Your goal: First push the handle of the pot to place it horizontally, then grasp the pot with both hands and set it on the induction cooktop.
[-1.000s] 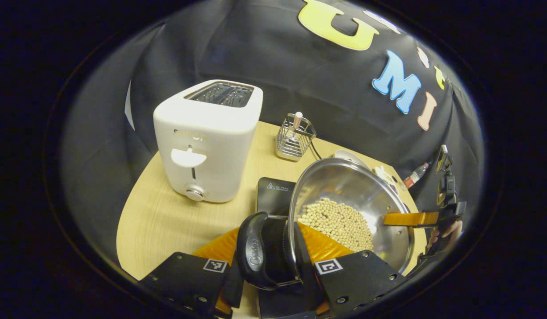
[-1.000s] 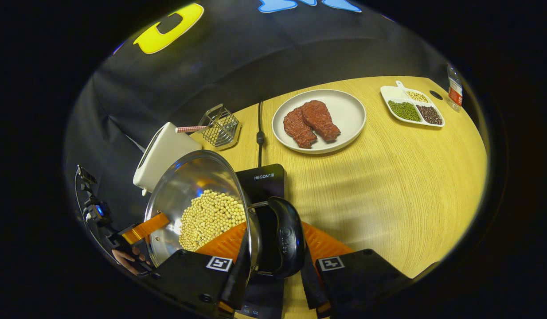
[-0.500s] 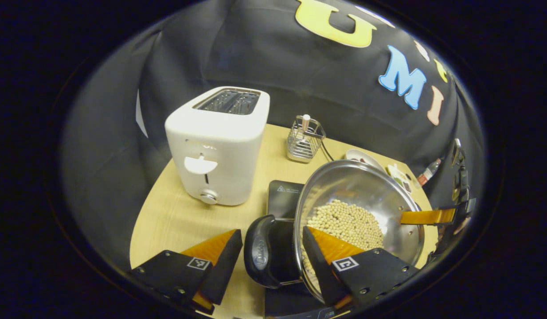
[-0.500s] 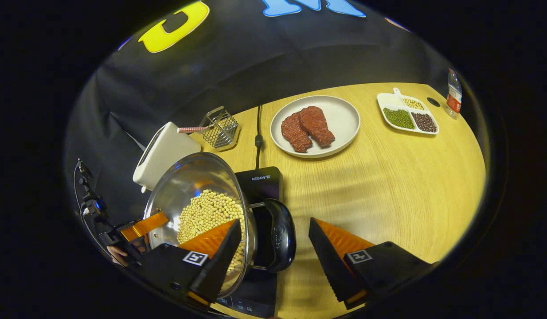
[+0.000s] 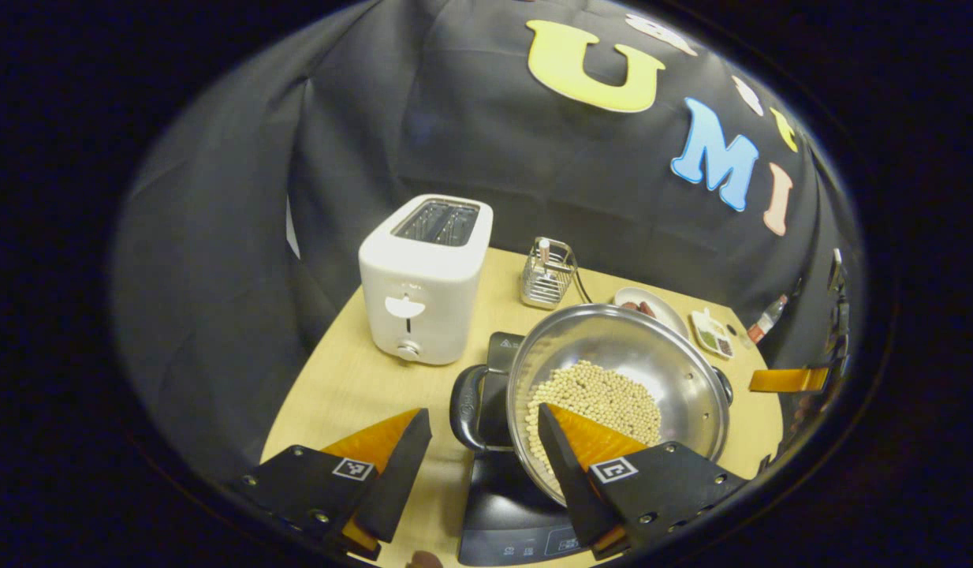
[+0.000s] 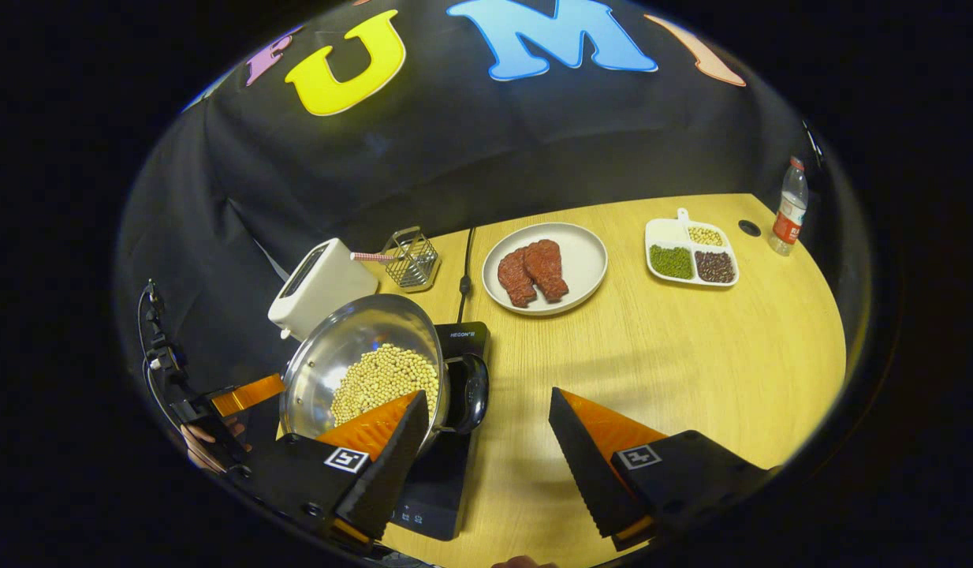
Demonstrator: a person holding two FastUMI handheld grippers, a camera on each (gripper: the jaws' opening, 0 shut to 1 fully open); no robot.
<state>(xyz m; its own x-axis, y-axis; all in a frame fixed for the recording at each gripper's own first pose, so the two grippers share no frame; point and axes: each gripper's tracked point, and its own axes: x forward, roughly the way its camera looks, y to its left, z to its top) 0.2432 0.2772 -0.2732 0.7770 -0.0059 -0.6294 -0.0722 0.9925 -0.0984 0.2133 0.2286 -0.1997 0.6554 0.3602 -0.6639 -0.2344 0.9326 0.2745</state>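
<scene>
The steel pot of pale beans (image 6: 360,371) hides most of the black induction cooktop (image 6: 443,481); the divided white dish (image 5: 713,334) is too small to tell its contents.

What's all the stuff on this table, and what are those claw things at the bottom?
Pot: one, steel, holding pale beans, on the cooktop.
Induction cooktop: one, black, near table edge.
Toaster: one, white, back left.
Wire basket: one, metal, beside the toaster.
Plate: one, pale, holding two reddish meat pieces.
Divided dish: one, white, with green, dark and pale contents.
Bottle: one, clear, far corner.
Table: one, light wood.
Left claw: open, beside the pot's handle.
Right claw: open.
</scene>
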